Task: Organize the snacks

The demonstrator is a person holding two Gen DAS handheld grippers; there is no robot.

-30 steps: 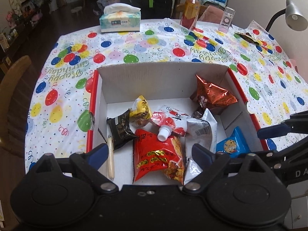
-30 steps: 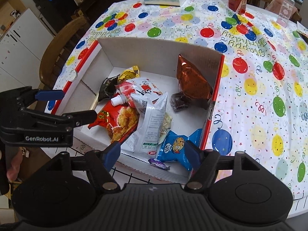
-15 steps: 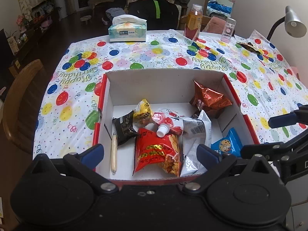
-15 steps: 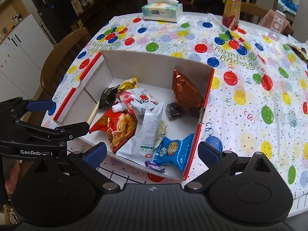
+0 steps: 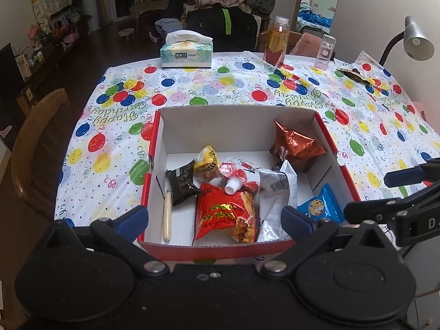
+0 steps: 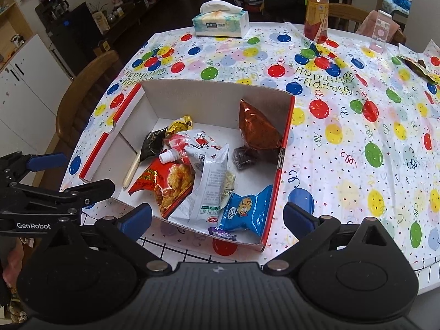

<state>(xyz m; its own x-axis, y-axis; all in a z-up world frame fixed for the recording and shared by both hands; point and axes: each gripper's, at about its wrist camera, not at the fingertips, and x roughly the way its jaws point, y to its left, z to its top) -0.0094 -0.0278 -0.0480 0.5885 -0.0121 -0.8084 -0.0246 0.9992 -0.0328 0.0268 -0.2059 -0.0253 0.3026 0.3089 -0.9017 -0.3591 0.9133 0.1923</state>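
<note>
Cardboard box (image 5: 236, 126) brims with snacks (image 5: 225, 214); both grippers, left (image 5: 214, 220) and right (image 6: 217, 217), hover empty, fingers apart.

A round table (image 5: 192, 93) is covered by a balloon-print cloth. A curved wooden chair (image 5: 33, 137) is placed beside it. The dark wooden floor (image 5: 90, 44) is seen behind.
</note>
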